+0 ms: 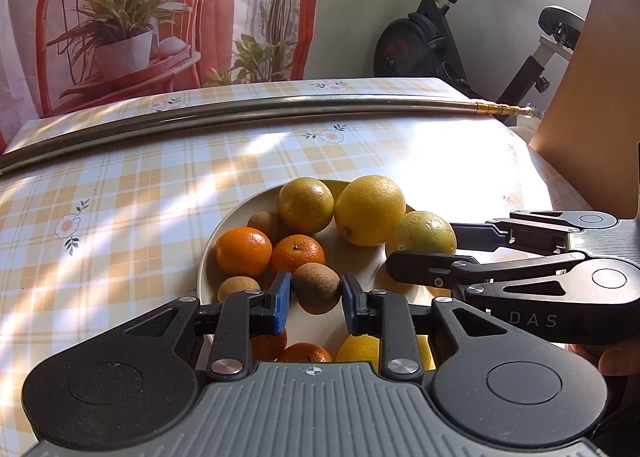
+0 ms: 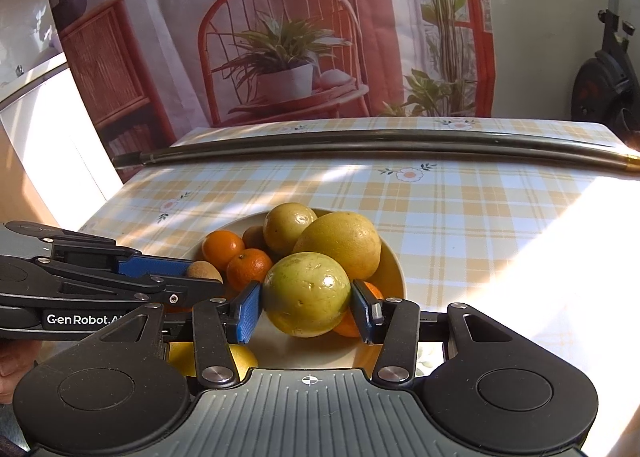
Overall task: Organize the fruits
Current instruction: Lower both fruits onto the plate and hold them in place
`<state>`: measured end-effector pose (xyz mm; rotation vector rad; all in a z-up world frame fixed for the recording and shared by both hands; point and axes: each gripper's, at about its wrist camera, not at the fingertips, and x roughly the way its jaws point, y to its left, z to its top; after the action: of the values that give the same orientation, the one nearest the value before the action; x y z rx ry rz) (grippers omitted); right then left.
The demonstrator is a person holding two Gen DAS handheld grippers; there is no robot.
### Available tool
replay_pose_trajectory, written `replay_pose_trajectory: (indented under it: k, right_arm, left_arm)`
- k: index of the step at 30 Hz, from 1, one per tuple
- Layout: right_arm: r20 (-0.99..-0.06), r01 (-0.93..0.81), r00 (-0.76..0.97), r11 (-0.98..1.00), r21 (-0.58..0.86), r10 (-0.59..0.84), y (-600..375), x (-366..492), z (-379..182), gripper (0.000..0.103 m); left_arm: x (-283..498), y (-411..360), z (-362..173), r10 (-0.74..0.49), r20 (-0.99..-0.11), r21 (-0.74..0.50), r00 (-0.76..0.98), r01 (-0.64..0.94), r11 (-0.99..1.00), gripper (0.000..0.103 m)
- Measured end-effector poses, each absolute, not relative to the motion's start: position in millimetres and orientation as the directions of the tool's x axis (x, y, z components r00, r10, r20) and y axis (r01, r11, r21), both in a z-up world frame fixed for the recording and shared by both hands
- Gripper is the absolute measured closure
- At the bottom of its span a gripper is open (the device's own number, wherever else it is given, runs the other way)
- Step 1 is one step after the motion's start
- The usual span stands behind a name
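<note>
left claw (image 1: 316, 299): closed on brown kiwi (image 1: 317, 287), long axis seen tilted, over near side of plate (image 1: 224, 225) | right claw (image 2: 307, 311): closed on yellow-green round fruit (image 2: 306, 299), over same plate on worktop (image 2: 500, 225) | relation: each fruit held straight ahead between pads, claws side by side.

Home, checked tablecloth (image 1: 140, 185), exercise bike (image 1: 436, 37)

Plate (image 1: 224, 233) on desk (image 1: 120, 197), fruit (image 1: 370, 209) piled in it; rod (image 1: 240, 111) across desk behind; curtain (image 1: 160, 9) beyond.
</note>
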<state>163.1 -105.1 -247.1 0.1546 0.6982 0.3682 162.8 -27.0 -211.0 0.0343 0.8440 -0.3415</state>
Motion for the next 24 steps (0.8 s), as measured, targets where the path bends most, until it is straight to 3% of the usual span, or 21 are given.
replay_pose_trajectory:
  k: [24]
  right_arm:
    - [-0.591, -0.349, 0.692, 0.909, 0.229, 0.415, -96, 169, -252, 0.059]
  left_arm:
    - [168, -22, -217, -0.278, -0.748, -0.124, 0.602, 0.285, 0.95, 0.075]
